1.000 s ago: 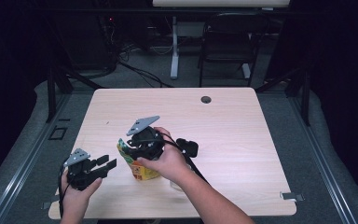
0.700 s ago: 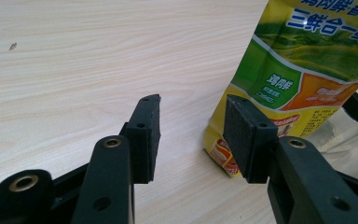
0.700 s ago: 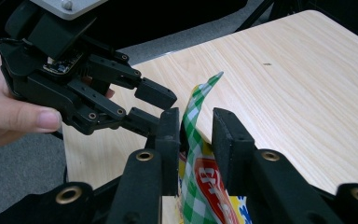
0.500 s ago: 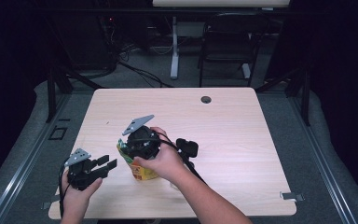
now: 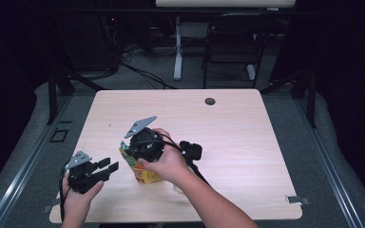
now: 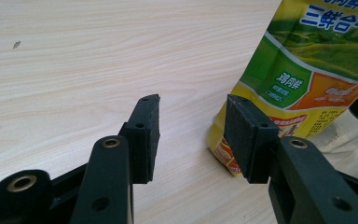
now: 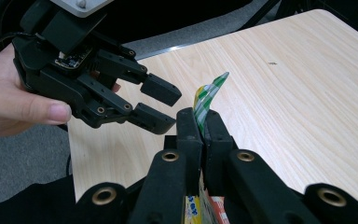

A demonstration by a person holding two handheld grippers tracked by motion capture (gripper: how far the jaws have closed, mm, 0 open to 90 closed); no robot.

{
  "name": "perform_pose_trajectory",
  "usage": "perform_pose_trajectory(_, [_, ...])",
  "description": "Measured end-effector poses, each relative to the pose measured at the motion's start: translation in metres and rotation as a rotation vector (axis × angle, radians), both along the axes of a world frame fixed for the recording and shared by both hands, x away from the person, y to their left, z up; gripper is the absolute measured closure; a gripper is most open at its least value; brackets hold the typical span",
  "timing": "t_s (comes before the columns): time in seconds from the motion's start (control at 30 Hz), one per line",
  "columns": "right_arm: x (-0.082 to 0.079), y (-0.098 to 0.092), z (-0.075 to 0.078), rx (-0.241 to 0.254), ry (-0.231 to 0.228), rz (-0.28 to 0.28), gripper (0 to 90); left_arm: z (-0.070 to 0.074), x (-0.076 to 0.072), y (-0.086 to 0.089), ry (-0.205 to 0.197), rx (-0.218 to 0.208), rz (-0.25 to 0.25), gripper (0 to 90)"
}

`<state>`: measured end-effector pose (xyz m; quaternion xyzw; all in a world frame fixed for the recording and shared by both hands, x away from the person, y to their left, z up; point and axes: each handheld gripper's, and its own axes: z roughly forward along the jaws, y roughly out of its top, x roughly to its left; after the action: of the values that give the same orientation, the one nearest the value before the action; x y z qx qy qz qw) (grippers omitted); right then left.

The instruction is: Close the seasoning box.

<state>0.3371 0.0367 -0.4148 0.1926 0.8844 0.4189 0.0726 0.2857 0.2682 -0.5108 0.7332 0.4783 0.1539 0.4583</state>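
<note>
High view: a light wooden table (image 5: 228, 118) carries a yellow and green snack pouch (image 5: 145, 171) standing upright toward its near left part, at about 7 o'clock from the table's middle. The right gripper (image 5: 135, 149), held in the person's right hand (image 5: 168, 164), sits on top of the pouch. The left gripper (image 5: 109, 166), held in the left hand (image 5: 78, 197), lies at 9 o'clock from the pouch, near it but apart, jaws pointing toward it. A small dark grommet hole (image 5: 210, 101) sits at 12 o'clock near the far edge of the table.

In the right gripper view, the right gripper (image 7: 204, 126) is clenched on the pouch's green-striped top edge (image 7: 205, 100), which sticks up between the two pressed pads. The left gripper (image 7: 161, 105) shows at 10 o'clock with its jaws spread, gripped by the left hand (image 7: 14, 100).

In the left gripper view, the left gripper (image 6: 193, 135) stands released, bare table between its pads (image 6: 147, 135). The pouch (image 6: 303, 70) rises at 2 o'clock, just beyond the right-hand pad, its base resting on the table (image 6: 84, 60).
</note>
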Motion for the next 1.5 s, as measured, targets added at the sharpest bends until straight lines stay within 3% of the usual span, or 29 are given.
perform_pose_trajectory(1.33, [-0.008, -0.017, 0.004, 0.005, -0.038, 0.04, 89.9, -0.003, 0.001, -0.001, 0.0, 0.004, 0.004, 54.1])
perform_pose_trajectory(1.5, [-0.007, -0.026, 0.004, 0.037, -0.037, 0.03, 90.0, -0.003, 0.001, -0.001, -0.002, 0.004, 0.003, 54.0])
